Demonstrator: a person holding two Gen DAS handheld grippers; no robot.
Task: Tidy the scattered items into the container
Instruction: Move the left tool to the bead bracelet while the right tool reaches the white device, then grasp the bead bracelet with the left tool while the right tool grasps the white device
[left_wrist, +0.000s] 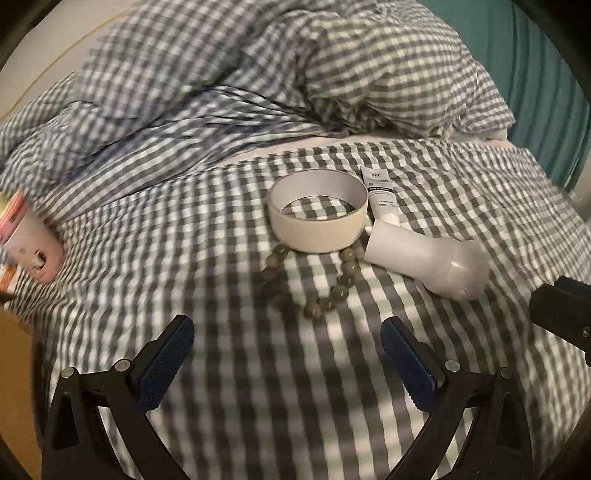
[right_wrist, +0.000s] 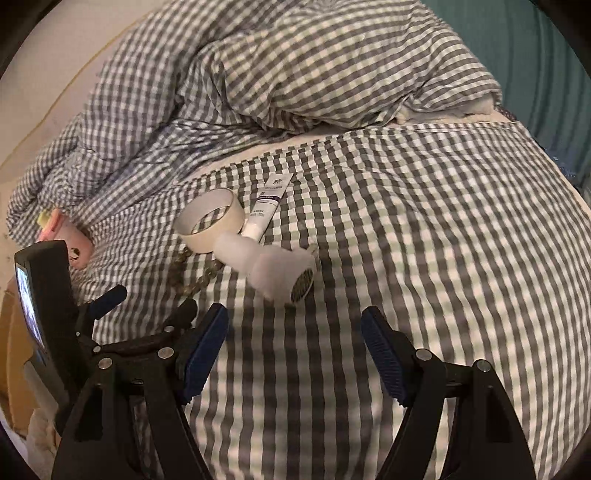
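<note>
On the checked bed sheet lie a roll of cream tape (left_wrist: 317, 210) (right_wrist: 210, 221), a white tube of cream (left_wrist: 380, 194) (right_wrist: 267, 206), a white handheld device (left_wrist: 428, 264) (right_wrist: 273, 267) and a string of brown beads (left_wrist: 314, 284) (right_wrist: 188, 273). My left gripper (left_wrist: 288, 350) is open and empty, just short of the beads. My right gripper (right_wrist: 295, 347) is open and empty, just short of the white device. The left gripper also shows in the right wrist view (right_wrist: 147, 299).
A crumpled checked duvet (left_wrist: 258, 74) (right_wrist: 295, 74) is heaped behind the items. A pink and white object (left_wrist: 29, 240) (right_wrist: 70, 240) lies at the left edge of the bed. A teal wall (left_wrist: 546, 74) stands at the right.
</note>
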